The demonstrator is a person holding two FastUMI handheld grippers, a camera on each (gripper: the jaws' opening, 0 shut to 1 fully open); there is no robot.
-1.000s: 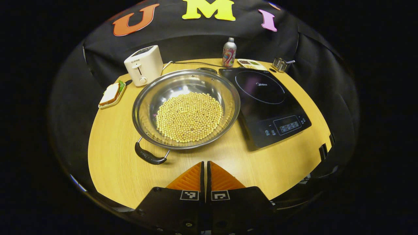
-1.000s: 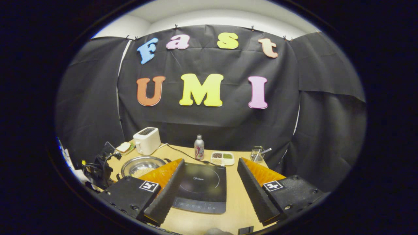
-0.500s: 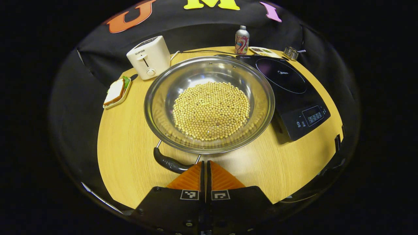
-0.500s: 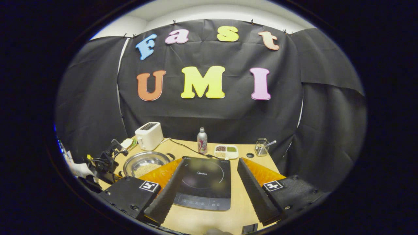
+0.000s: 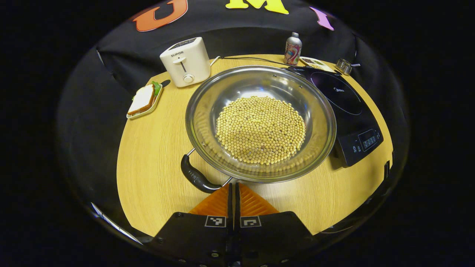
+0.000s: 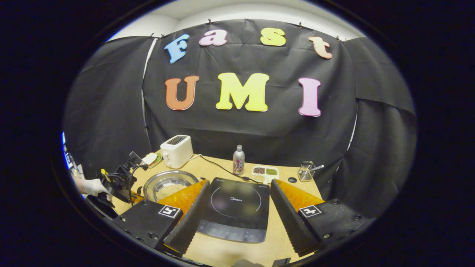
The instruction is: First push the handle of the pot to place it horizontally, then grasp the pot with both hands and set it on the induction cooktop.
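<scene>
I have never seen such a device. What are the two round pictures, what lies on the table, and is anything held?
A person holds one pair of tongs in each hand; a camera rides on each. In the left gripper view, the left tongs are shut, holding nothing, tips at the black handle of a steel pot of soybeans. In the right gripper view, the right tongs are open above the induction cooktop. The wooden table also carries a toaster, a sandwich and a can.
</scene>
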